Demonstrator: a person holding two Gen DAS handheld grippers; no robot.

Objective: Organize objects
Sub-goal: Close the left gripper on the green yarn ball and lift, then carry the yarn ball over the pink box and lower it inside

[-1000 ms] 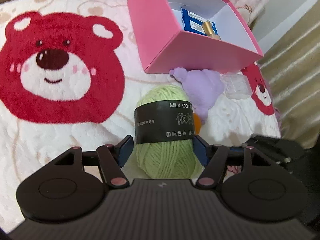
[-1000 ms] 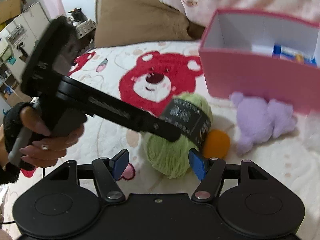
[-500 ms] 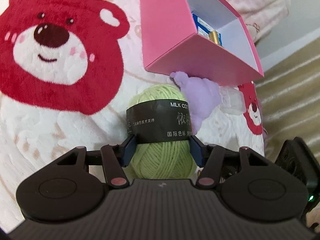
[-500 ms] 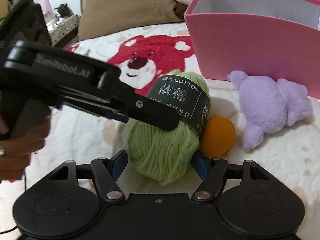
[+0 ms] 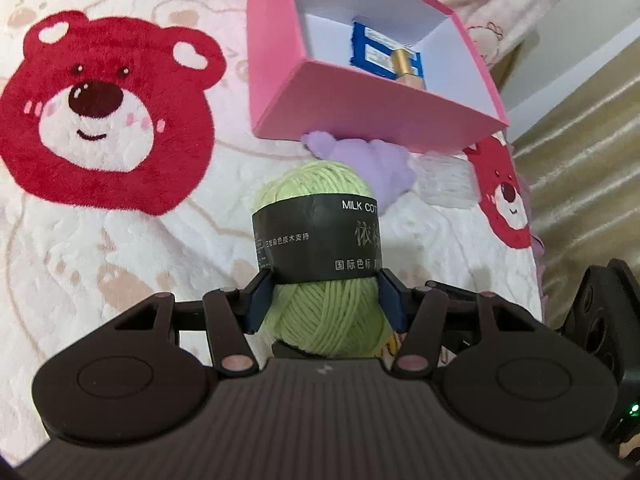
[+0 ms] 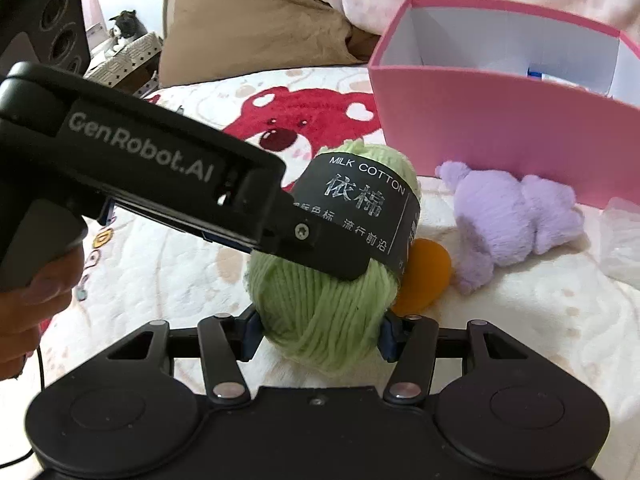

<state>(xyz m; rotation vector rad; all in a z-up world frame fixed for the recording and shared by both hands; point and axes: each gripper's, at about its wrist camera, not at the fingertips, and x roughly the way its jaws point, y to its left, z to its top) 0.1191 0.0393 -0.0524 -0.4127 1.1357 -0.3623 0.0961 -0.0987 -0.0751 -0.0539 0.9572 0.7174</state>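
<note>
Gripping the green yarn ball (image 5: 320,248) by its black label, the left gripper (image 5: 324,300) held it above the bear blanket (image 5: 100,120), short of the pink box (image 5: 360,92). From the right wrist, the right gripper (image 6: 318,336) had its jaws closing on the same ball's lower end, beside an orange ball (image 6: 426,272) and purple plush toy (image 6: 512,220).
</note>
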